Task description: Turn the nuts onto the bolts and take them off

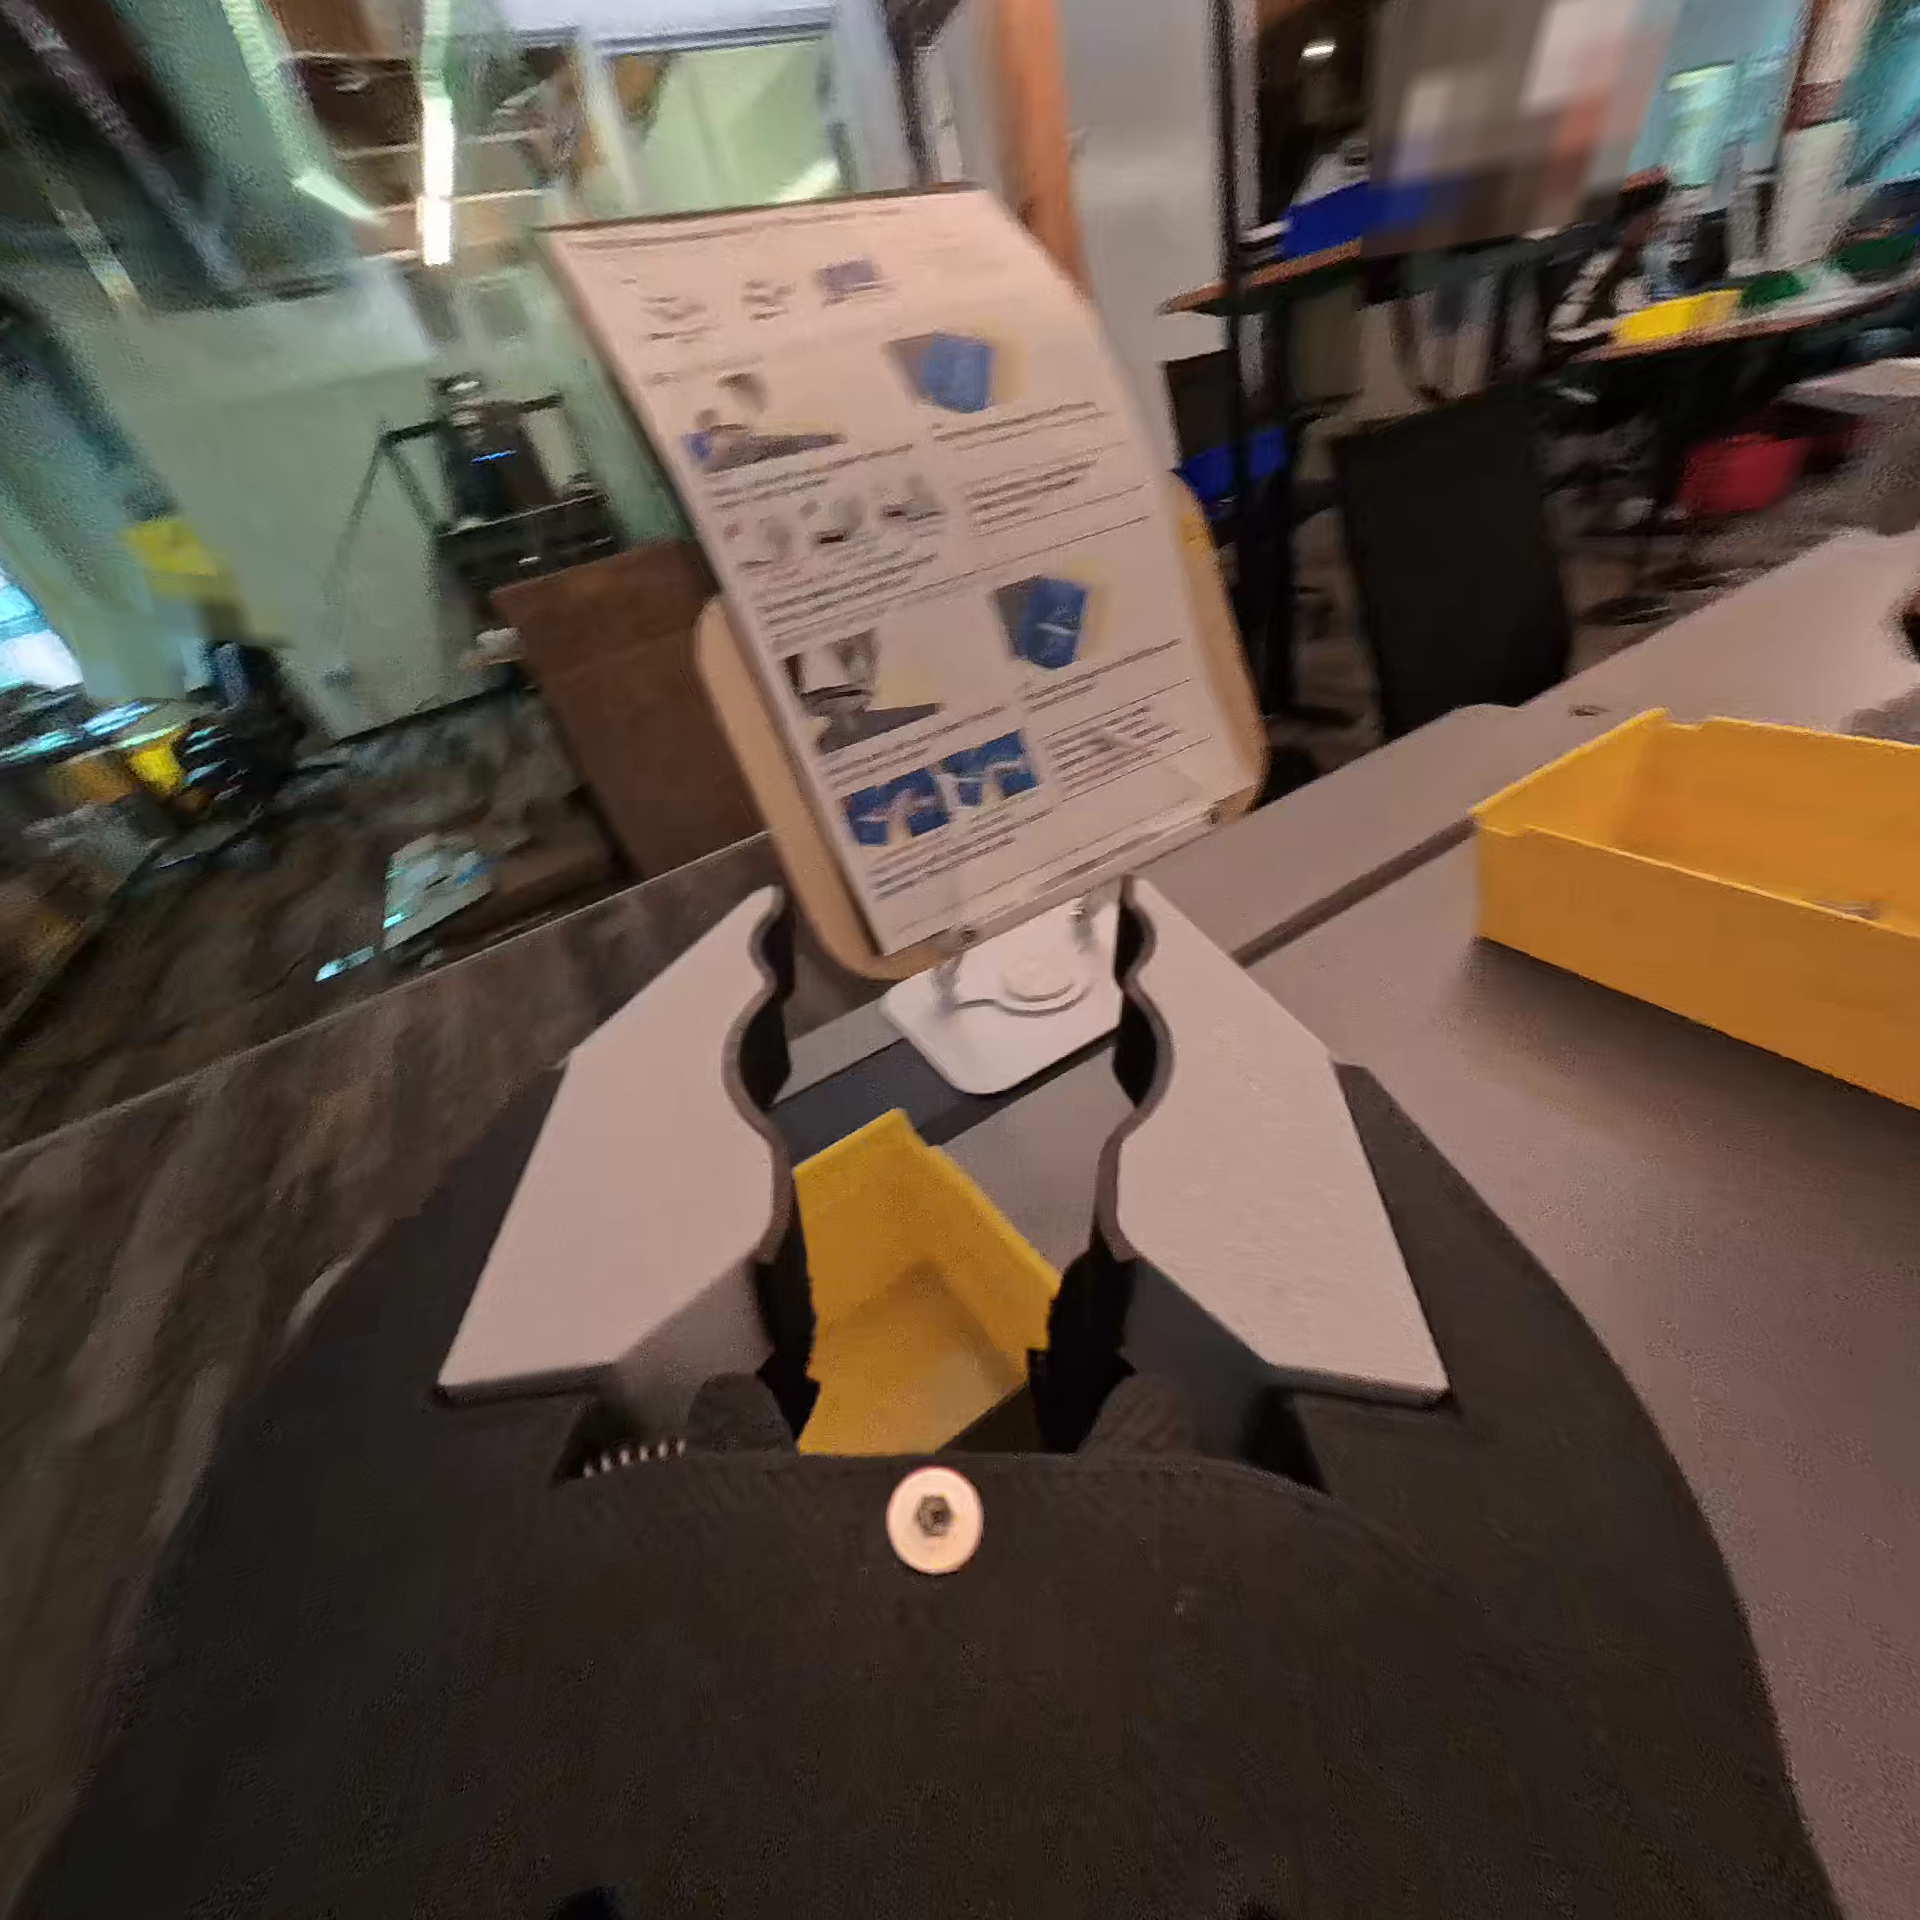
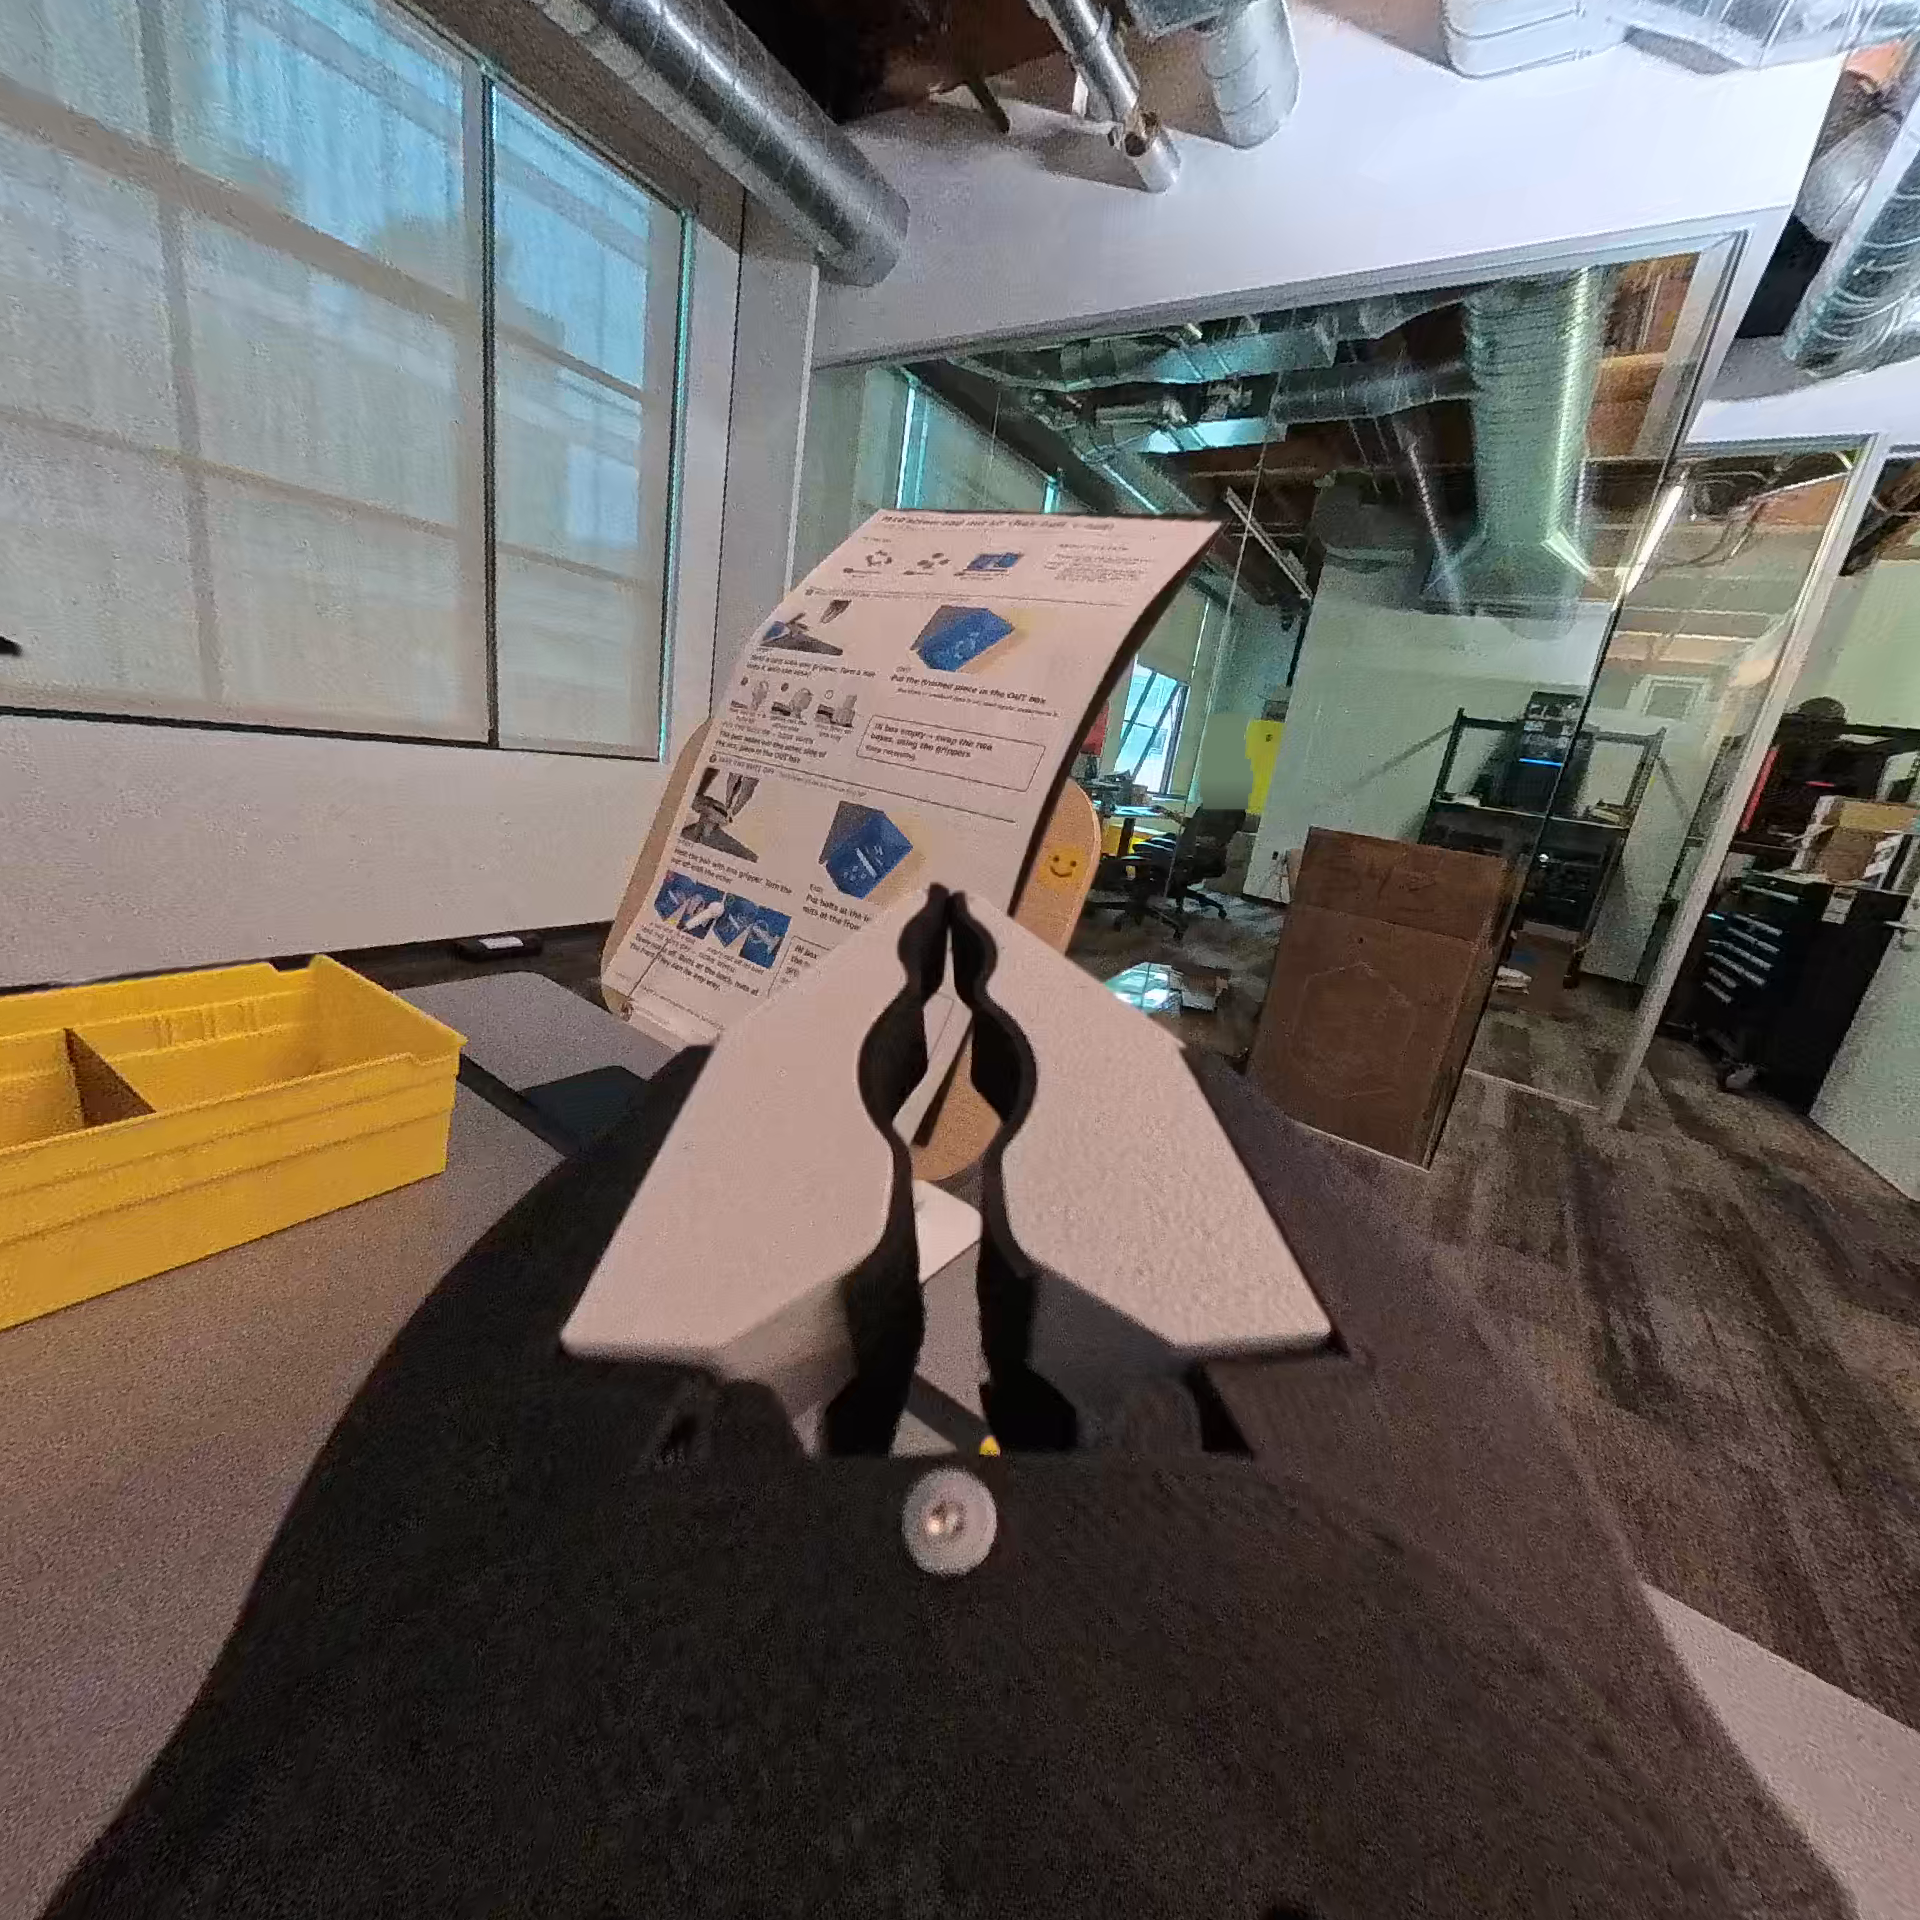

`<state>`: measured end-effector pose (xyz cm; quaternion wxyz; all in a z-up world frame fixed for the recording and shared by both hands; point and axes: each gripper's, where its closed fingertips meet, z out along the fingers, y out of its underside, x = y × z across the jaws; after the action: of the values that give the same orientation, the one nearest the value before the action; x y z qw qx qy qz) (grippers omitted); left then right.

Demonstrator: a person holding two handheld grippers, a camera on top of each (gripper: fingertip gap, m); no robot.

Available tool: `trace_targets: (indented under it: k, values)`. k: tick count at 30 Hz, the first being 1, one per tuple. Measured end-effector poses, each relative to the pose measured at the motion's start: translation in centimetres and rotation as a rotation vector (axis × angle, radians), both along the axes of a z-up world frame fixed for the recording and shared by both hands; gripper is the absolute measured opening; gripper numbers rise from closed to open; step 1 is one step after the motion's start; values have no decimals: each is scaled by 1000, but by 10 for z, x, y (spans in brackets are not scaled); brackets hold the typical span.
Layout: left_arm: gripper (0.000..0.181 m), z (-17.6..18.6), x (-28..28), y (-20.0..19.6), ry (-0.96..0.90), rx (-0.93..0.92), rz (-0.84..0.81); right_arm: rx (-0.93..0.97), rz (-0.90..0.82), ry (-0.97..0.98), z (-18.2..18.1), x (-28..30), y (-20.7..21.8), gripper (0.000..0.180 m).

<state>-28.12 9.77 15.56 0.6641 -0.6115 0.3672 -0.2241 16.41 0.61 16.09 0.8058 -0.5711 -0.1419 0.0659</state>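
No nut or bolt can be made out in either view. My left gripper [image 1: 951, 935] is open with nothing between its fingers; it is held above the grey table [image 1: 1558, 1195], over a yellow bin [image 1: 904, 1299] that shows through the gap. My right gripper [image 2: 948, 914] is shut, its fingertips touching with nothing between them, raised above the table [image 2: 208, 1455] in front of the instruction sheet.
An instruction sheet on a wooden board with a white stand [image 1: 914, 561] stands at the table's far edge; it also shows in the right wrist view [image 2: 894, 769]. A yellow bin [image 1: 1704, 883] sits to the right; a divided yellow bin [image 2: 208, 1101] sits at the left. The gap from one gripper's tips to the other's is roughly 45 cm.
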Motion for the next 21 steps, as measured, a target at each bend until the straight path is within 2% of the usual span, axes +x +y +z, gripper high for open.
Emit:
trace_targets:
  k: [3,5,7,10,13,17,19,21]
  values:
    - [63,5,-42,7,-18,-4,130,-65,-53,-75,-6,2,-2,0]
    - [63,-6,-73,14,25,-52,236,-166,-102,-158,-14,4,-2,0]
    - [64,-22,-109,22,79,-115,362,-280,-231,-241,-23,16,-12,1]
    - [65,-57,-143,24,150,-282,437,-399,-413,-291,-32,40,-27,20]
    - [70,-90,-157,21,183,-453,428,-647,-436,-209,-65,59,-38,50]
    - [74,-99,-171,27,178,-505,504,-892,-629,-103,-110,118,-61,57]
    - [78,-106,-166,26,181,-555,497,-985,-610,61,-138,127,-76,62]
    - [81,-120,-161,27,216,-634,514,-988,-557,181,-154,131,-73,65]
